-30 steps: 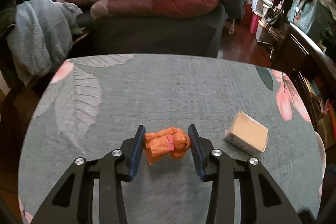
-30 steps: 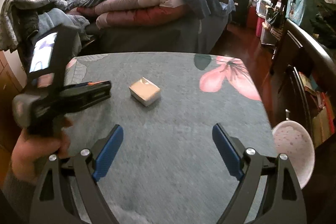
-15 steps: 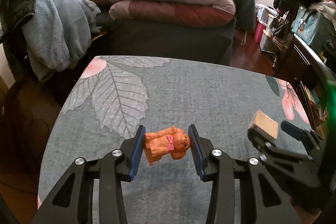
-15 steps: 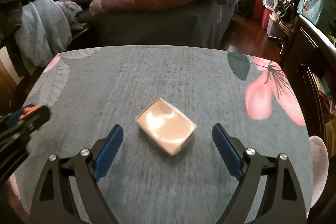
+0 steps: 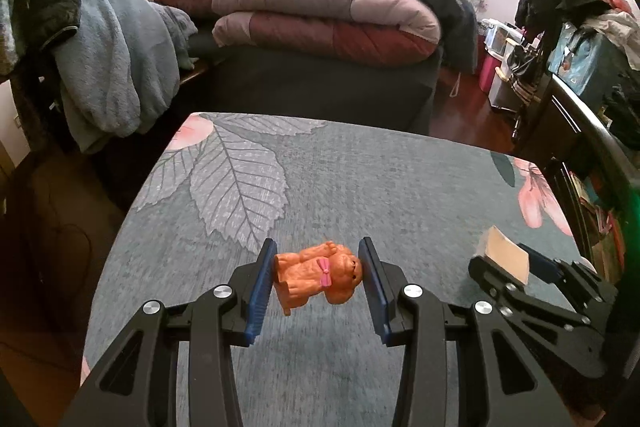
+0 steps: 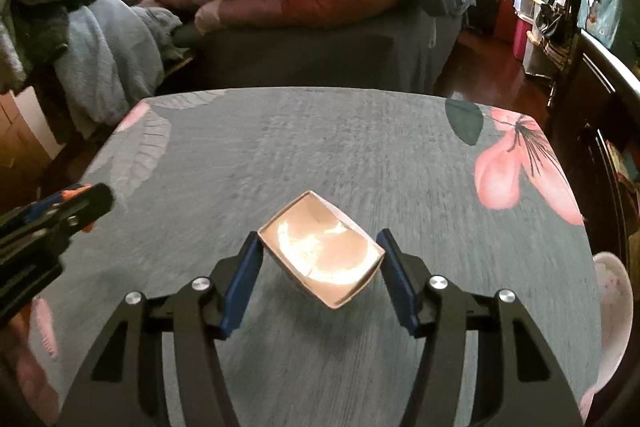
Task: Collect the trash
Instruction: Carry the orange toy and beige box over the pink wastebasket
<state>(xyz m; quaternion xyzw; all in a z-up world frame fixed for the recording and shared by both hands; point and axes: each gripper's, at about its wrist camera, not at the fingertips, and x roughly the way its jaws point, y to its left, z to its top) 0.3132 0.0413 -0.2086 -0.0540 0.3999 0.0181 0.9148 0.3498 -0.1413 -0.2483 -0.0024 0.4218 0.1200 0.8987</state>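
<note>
My left gripper (image 5: 318,281) is shut on an orange toy dog (image 5: 318,275) with a pink bow and holds it above the table (image 5: 360,179). My right gripper (image 6: 320,267) has closed on a small tan cardboard box (image 6: 324,255), its pads touching the box's left and right corners; the box sits tilted between them, just over the table (image 6: 320,147). In the left wrist view the right gripper (image 5: 508,267) and the box (image 5: 504,259) show at the right. In the right wrist view the left gripper (image 6: 52,211) shows at the left edge.
The table has a grey cloth with leaf and pink flower prints. A white bin (image 6: 612,311) stands off the table's right edge. A bed with folded quilts (image 5: 320,19) lies behind, blankets (image 5: 112,59) hang at the left, dark furniture (image 5: 580,115) at the right.
My right gripper moved forward around the box and closed from wide open onto it. My left gripper kept hold of the toy dog and shifted left.
</note>
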